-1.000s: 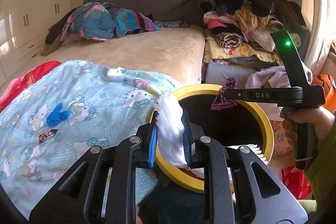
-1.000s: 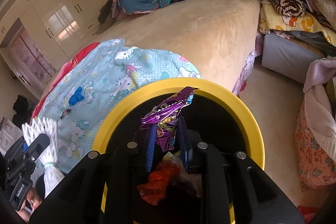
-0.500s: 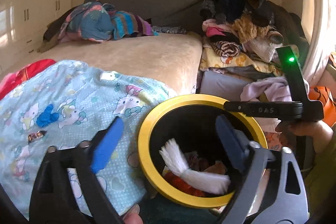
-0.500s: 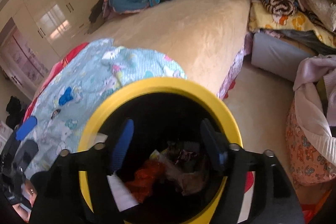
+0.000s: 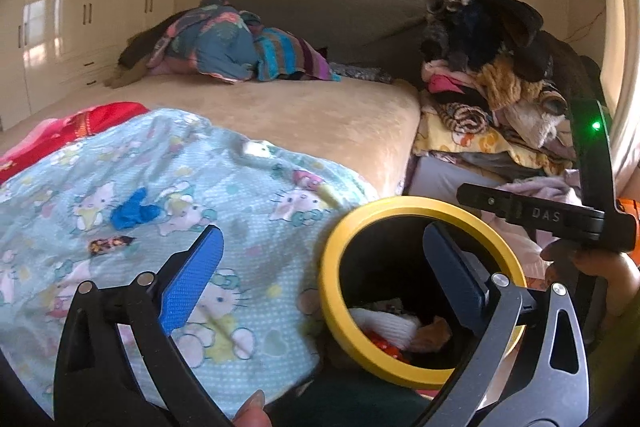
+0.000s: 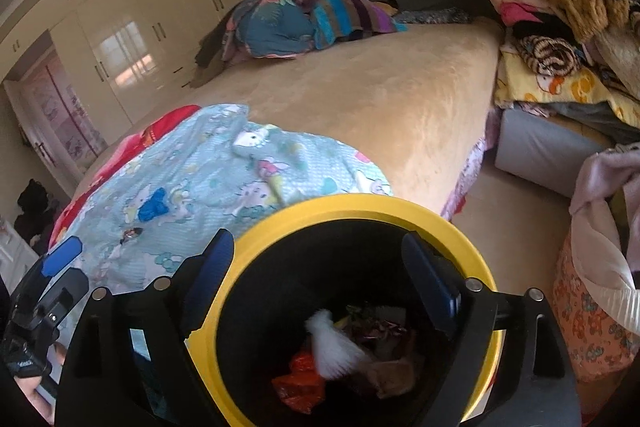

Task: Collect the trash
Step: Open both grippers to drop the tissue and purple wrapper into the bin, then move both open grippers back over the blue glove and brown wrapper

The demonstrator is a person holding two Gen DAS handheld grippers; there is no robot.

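Observation:
A black bin with a yellow rim (image 5: pixel 404 203) (image 6: pixel 360 203) stands beside the bed. Inside lie white foam netting (image 6: pixel 332 347) (image 5: pixel 384 323), a purple wrapper (image 6: pixel 378 327) and an orange wrapper (image 6: pixel 300 383). My left gripper (image 5: pixel 324 267) is open and empty, between the bed's edge and the bin. My right gripper (image 6: pixel 320 275) is open and empty above the bin's mouth; its body shows in the left wrist view (image 5: pixel 560 215). On the Hello Kitty blanket (image 5: pixel 180 187) lie a blue scrap (image 5: pixel 132 213) (image 6: pixel 154 209) and a small dark wrapper (image 5: pixel 108 245) (image 6: pixel 130 235).
A tan mattress (image 5: pixel 320 111) carries a heap of clothes (image 5: pixel 236 47) at the back. A tall pile of clothes (image 5: pixel 492 67) stands right of the bed. White wardrobes (image 6: pixel 132 23) line the left wall. A patterned bag (image 6: pixel 588 311) sits right of the bin.
Both grippers opened. The white netting dropped from my left gripper and the purple wrapper from my right into the bin. My left gripper then drew back to the left.

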